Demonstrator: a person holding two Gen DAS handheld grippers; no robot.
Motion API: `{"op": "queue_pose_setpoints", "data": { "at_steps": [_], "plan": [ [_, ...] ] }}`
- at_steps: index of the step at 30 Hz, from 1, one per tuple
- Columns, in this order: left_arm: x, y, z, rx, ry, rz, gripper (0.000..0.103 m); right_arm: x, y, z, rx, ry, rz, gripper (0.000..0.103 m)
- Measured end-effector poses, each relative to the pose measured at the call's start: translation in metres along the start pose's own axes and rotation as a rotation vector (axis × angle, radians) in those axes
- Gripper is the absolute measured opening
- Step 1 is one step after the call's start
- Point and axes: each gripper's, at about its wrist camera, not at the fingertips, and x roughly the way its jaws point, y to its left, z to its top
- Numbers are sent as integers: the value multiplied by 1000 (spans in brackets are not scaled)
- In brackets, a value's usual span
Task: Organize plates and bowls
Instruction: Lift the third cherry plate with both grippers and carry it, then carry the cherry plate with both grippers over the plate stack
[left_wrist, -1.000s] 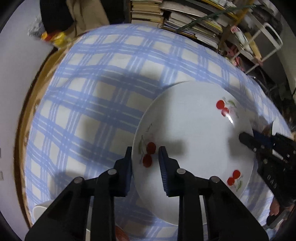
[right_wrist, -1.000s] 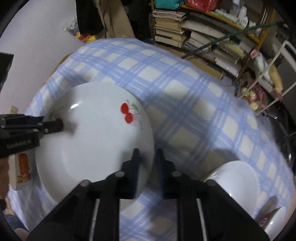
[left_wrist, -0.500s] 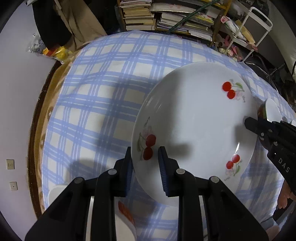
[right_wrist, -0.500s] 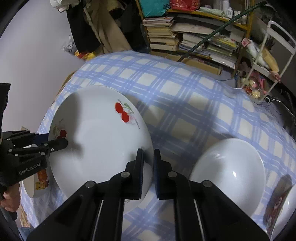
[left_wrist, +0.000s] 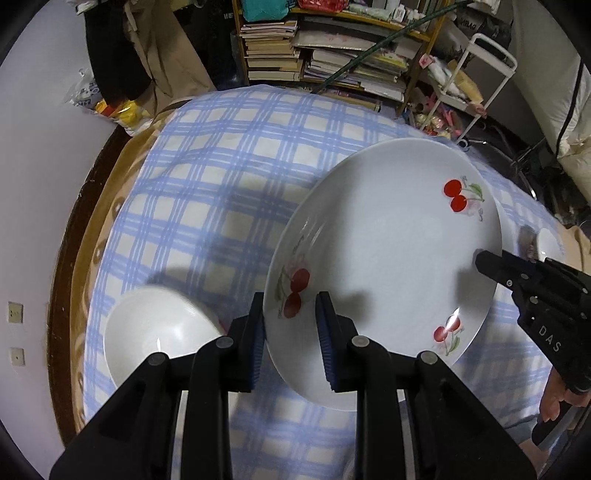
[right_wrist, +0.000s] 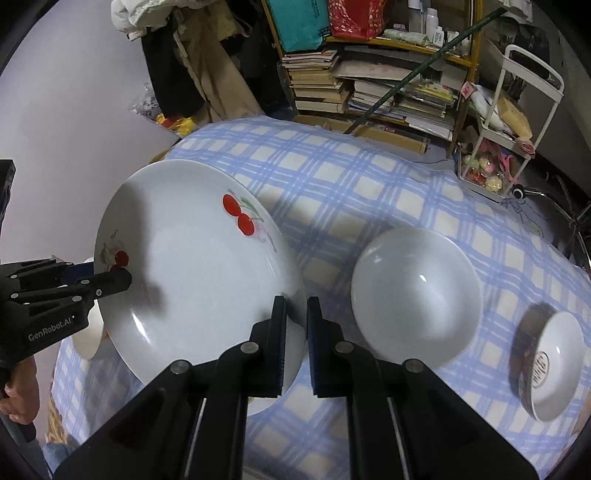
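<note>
A large white plate with red cherries (left_wrist: 388, 258) hangs tilted above the blue checked tablecloth (left_wrist: 221, 184), gripped at opposite rims. My left gripper (left_wrist: 290, 321) is shut on its near rim beside a cherry print. My right gripper (right_wrist: 295, 314) is shut on the other rim of the plate (right_wrist: 192, 277). Each view shows the other gripper's fingertips (left_wrist: 487, 264) (right_wrist: 118, 282) clamped on the far edge. A plain white bowl (right_wrist: 415, 295) sits on the cloth to the right of the plate.
A white bowl (left_wrist: 159, 332) lies low on the left. A patterned bowl (right_wrist: 550, 362) stands at the right edge and a small cup (right_wrist: 88, 336) under the plate's left side. Beyond the table are a stacked bookshelf (right_wrist: 369, 85) and a white cart (right_wrist: 517, 110).
Both grippers have risen with the plate held between them. The table now looks farther below, and the white bowls on either side have come into view.
</note>
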Motion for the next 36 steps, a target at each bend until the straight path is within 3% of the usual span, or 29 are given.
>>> {"op": "queue_pose_setpoints", "data": {
  "at_steps": [8, 22, 36],
  "plan": [
    [-33, -18, -47, -27, -45, -25, 26, -37, -5, -35, 28, -3, 3, 12],
    [-52, -46, -125, -42, -53, -55, 26, -73, -7, -108, 86, -1, -14, 12],
    [-25, -56, -193, -92, 8, -71, 26, -66, -9, -171, 108, 75, -30, 12]
  ]
}}
